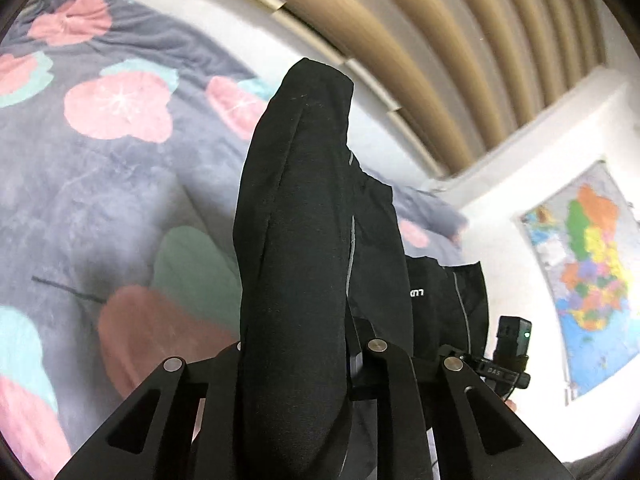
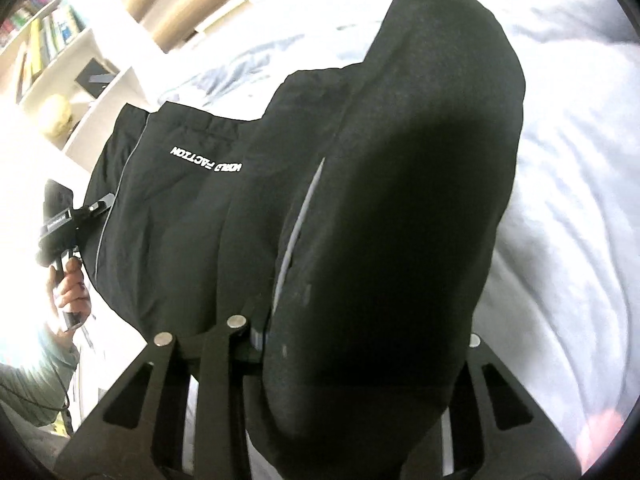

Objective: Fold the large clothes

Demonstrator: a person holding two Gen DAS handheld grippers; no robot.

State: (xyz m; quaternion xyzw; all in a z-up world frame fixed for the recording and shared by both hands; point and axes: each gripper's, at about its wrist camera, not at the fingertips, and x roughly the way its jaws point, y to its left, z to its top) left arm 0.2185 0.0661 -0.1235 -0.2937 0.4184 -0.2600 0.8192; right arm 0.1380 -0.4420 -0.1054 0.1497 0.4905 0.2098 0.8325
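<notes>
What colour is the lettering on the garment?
White, on the black garment; the right wrist view shows it best.

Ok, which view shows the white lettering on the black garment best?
The right wrist view: the white lettering runs in full across the black garment, upside down but sharp. The left wrist view shows only a few small letters of it, far off on the same garment, mostly hidden behind folds.

soft blur throughout, blown-out glare perhaps from a window, fisheye-bent edges.
</notes>
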